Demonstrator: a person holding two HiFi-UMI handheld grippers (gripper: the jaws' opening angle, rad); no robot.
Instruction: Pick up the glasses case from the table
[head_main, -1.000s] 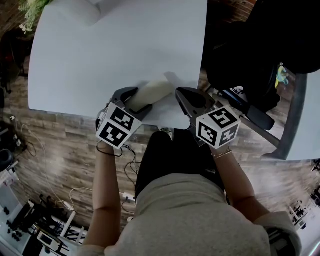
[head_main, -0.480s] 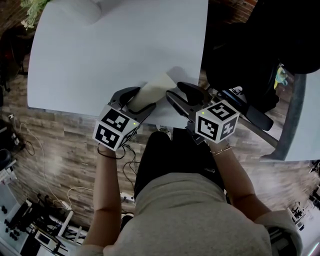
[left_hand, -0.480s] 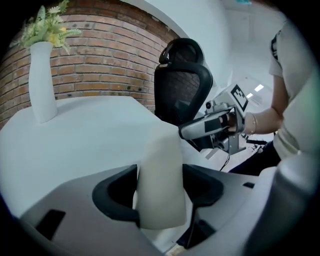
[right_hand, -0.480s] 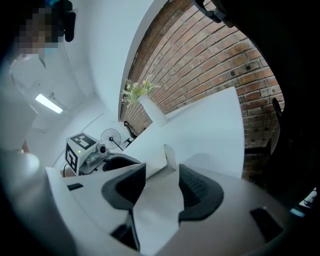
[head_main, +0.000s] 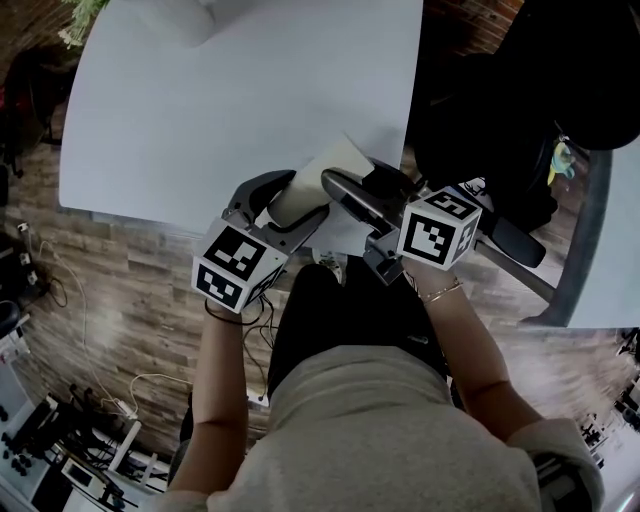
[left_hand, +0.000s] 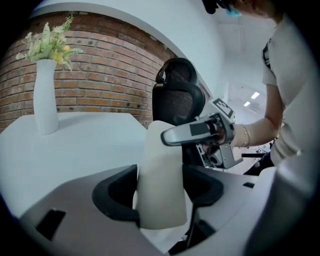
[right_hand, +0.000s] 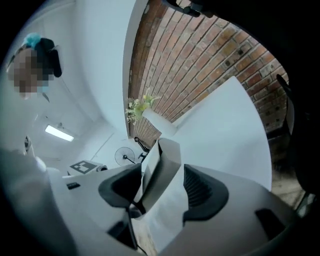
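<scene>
White table (head_main: 250, 100) edge: glasses case (head_main: 312, 183) tight in left tool (head_main: 283, 206), far end betw. right tool's (head_main: 366, 190) opening jaws.

Your glasses case (head_main: 315, 175) is plain cream with no print, set against the flat white of the table (head_main: 240, 90). The left gripper (head_main: 290, 200) is mid grey with black pads (left_hand: 114, 199), and its cube (head_main: 234, 266) carries black squares on white (a crisp, blocky pattern). Past the table edge, the floor (head_main: 130, 280) shows grey-brown wood planks. In the left gripper view the wall (left_hand: 100, 75) is red-brown brick with pale mortar lines. The vase (left_hand: 45, 95) is white, and its sprigs (left_hand: 50, 44) are pale green and yellow. The chair (left_hand: 177, 95) is black. Your top (head_main: 400, 430) is beige and your trousers (head_main: 330, 320) are black.
</scene>
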